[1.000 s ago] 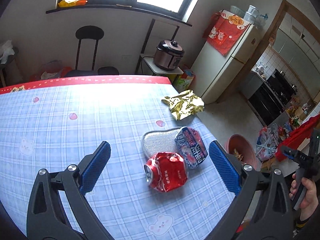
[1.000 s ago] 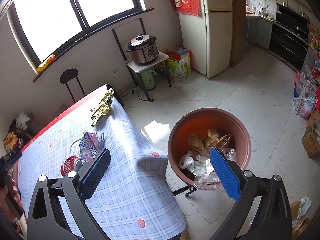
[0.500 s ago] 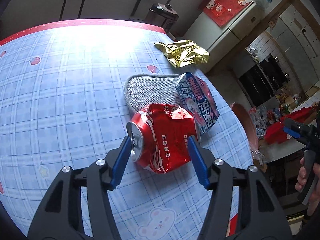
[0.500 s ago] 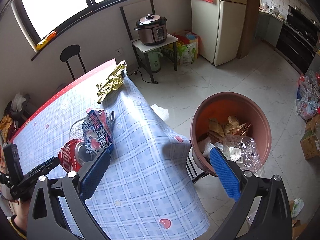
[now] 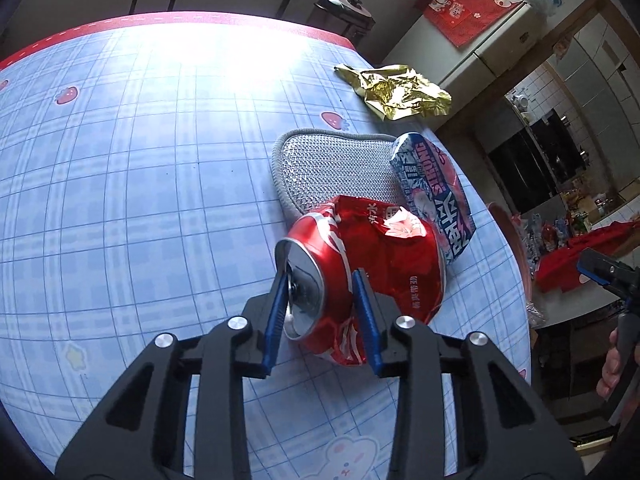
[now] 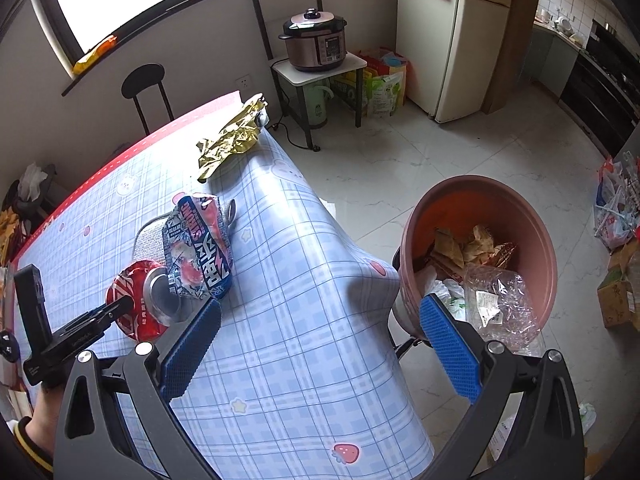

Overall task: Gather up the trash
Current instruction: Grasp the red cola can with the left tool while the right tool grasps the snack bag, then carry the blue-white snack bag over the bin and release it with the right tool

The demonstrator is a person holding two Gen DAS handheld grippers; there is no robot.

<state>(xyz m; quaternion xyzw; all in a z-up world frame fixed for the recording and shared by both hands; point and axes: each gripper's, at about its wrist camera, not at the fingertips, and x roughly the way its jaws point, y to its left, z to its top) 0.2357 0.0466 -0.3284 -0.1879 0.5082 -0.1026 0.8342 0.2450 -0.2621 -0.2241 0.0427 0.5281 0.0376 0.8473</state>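
The left gripper (image 5: 322, 312) is closing on the crushed can (image 5: 360, 276) lying on the table (image 5: 140, 160), pads pinching only its rim end. That shallow bite could slip. The right gripper (image 6: 320, 344) hangs open near the bin (image 6: 480, 208).

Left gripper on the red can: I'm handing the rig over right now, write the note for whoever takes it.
Left gripper: jaws closing on the crushed red can, which lies on the table.
Right gripper: open, empty, over the table edge beside the bin.
On the table: blue snack bag leaning on the can, gold wrapper, grey mesh pad.
Done: some trash already binned.
Left: lift the can, bin it, then bag and wrapper.
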